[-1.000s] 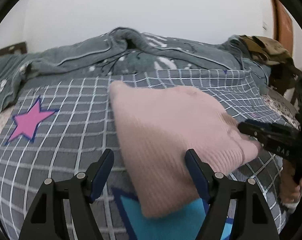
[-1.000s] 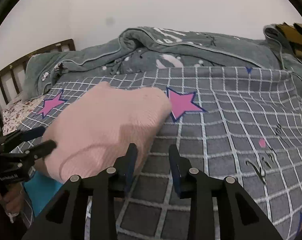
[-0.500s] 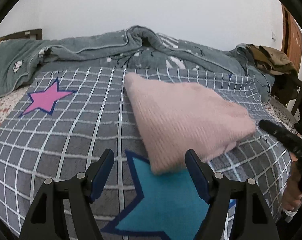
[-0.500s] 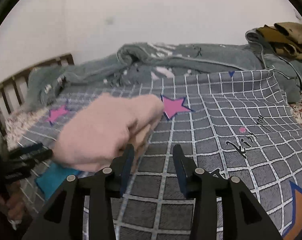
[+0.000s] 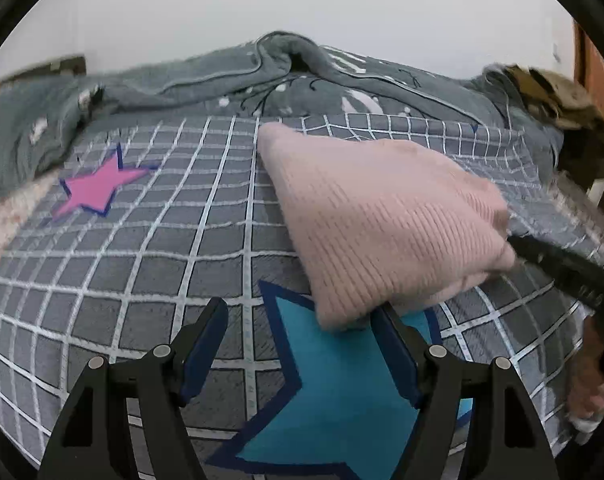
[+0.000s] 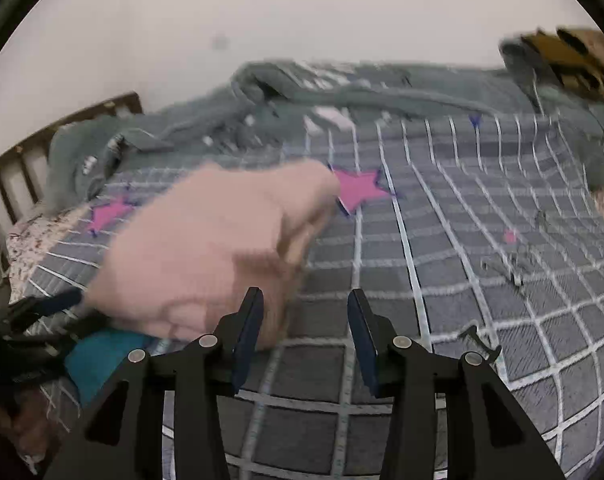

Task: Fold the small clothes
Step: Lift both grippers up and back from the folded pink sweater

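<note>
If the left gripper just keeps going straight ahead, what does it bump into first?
Probably the pink knitted garment: its near corner hangs right ahead of the open left gripper, toward its right finger. Depth is hard to judge; the checked bedspread lies below.

One pink knitted garment [image 5: 386,224] lies folded on one grey checked bedspread [image 5: 150,248]. Two pink stars [image 6: 360,190] [image 6: 110,216] and one blue star [image 5: 342,396] are printed on the bedspread. One rumpled grey-green quilt [image 5: 230,80] lies behind it. One heap of brown clothing [image 5: 550,96] sits at the far right. Two grippers are present: left gripper [image 5: 300,354], right gripper [image 6: 304,338].
</note>
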Motion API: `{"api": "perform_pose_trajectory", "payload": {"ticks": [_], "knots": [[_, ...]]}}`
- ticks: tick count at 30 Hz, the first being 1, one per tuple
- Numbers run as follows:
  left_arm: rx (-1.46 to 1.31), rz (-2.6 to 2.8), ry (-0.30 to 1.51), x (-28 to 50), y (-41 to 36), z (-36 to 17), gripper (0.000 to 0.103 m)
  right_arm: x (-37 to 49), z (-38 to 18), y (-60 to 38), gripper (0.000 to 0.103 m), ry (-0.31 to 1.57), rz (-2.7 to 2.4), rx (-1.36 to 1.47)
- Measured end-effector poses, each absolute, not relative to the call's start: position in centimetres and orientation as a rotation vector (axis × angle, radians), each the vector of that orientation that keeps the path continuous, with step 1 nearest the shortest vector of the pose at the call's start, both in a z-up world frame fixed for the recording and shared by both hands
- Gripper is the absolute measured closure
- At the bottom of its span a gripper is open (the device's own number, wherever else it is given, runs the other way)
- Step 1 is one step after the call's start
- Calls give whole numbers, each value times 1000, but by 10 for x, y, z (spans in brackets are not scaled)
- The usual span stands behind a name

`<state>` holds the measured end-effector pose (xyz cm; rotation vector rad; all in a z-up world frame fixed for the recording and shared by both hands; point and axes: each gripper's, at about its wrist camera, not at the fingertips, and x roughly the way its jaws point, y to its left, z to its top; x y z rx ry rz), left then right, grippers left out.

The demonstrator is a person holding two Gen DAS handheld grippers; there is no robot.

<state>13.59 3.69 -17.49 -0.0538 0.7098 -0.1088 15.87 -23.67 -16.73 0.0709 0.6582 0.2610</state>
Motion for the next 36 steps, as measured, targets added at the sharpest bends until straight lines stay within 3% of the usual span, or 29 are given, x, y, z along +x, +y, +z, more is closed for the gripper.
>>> {"api": "perform_pose_trajectory", "payload": {"ticks": [12,21,23,24,25,28,36], "knots": [[-159,-165,705,113,46,-155,33,129,-139,-258,57,623,252,106],[-136,-66,664,81,32,-91,30,88,-82,-273,52,638,167,108],[-129,-66,667,72,26,-78,26,78,-72,-275,41,645,162,111],[-123,-58,657,65,23,-70,25,72,-67,-275,25,644,160,107],[-118,-51,648,59,20,-65,21,64,-61,-276,17,632,158,103],[-88,-54,642,41,9,-49,14,46,-48,-276,7,604,167,90],[-48,-24,627,8,-5,-24,11,4,-19,-273,3,585,173,41]]}}
